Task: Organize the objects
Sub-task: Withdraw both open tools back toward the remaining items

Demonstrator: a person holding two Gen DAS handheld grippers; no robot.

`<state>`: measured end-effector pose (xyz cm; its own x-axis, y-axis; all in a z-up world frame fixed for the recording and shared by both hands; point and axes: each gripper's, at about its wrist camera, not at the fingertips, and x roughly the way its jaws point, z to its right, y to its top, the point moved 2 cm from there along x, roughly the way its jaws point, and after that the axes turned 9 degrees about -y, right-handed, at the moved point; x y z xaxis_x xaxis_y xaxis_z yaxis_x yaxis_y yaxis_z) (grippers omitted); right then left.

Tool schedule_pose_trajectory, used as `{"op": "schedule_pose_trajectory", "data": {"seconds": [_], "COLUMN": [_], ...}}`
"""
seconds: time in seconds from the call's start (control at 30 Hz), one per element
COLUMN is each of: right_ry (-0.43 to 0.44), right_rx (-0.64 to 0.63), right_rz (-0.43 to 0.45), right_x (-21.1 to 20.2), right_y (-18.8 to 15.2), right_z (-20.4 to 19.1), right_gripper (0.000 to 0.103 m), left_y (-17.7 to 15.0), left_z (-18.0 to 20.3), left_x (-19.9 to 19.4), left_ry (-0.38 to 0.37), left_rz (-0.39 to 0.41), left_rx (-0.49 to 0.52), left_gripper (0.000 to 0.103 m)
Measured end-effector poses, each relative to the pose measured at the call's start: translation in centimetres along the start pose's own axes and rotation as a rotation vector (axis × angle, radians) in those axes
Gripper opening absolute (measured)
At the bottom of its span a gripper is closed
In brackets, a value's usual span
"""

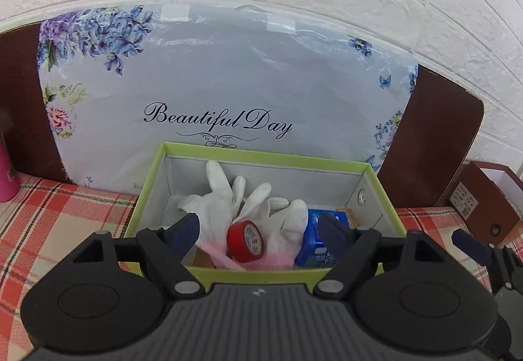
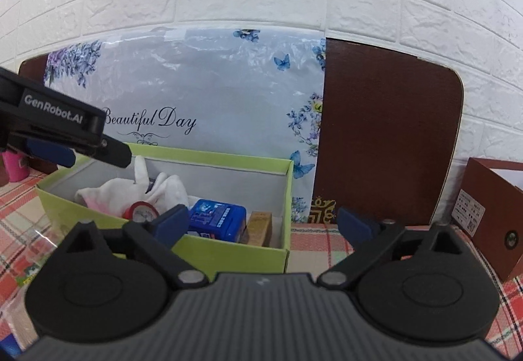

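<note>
A light green open box [image 1: 153, 171] stands on the plaid cloth, against a floral "Beautiful Day" bag. Inside lie white gloves [image 1: 222, 200] with pink cuffs, a red tape roll [image 1: 245, 240] and a blue packet [image 1: 318, 240]. My left gripper [image 1: 260, 232] is open and empty, just above the box's near edge. In the right wrist view the box [image 2: 228, 254] also holds the gloves [image 2: 166, 189], the tape roll [image 2: 141, 212], the blue packet [image 2: 217, 218] and a small tan carton [image 2: 260, 227]. My right gripper [image 2: 266, 225] is open and empty at the box's right corner.
A brown box [image 2: 490, 217] stands at the right on the plaid cloth [image 2: 320, 240]. A dark brown headboard [image 2: 385, 145] and white brick wall are behind. A pink container [image 1: 6, 178] stands at the far left. The left gripper's body [image 2: 65, 132] shows over the box.
</note>
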<state>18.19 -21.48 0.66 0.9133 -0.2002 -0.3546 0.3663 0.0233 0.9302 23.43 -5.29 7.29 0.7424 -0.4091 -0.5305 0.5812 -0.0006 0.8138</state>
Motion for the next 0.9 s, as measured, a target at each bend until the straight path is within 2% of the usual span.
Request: {"op": "schedule_pose_trajectory", "data": {"seconds": [0.23,0.47,0.6,0.73,0.9], "right_ry": [0.038,0.050,0.043,0.051,0.054], "right_rx": [0.103,0.091,0.092,0.102,0.088], "right_rz": [0.023,0.023,0.019,-0.011,-0.074], "right_x": [-5.8,-10.2,-12.1,-13.6,-14.8], "right_y": [1.2,0.2,-0.6,-2.3,-5.4], "right_z": [3.1,3.8,4.1,4.4,4.6], "right_gripper": [0.103,0.103,0.103,0.103,0.103], "left_y": [-2.0,-3.8,-5.5,-8.0,-12.4], "left_z": [2.6,4.1,3.9,3.2,2.4], "left_x": [-5.6,-9.2,-11.3,-12.5,-12.6], "left_ry": [0.020,0.018,0.012,0.003,-0.004], "left_rz": [0.037,0.064,0.084,0.067,-0.006], "left_rx": [0.014,0.057,0.040,-0.006,-0.046], "left_gripper": [0.082,0.082,0.083,0.082,0.083]}}
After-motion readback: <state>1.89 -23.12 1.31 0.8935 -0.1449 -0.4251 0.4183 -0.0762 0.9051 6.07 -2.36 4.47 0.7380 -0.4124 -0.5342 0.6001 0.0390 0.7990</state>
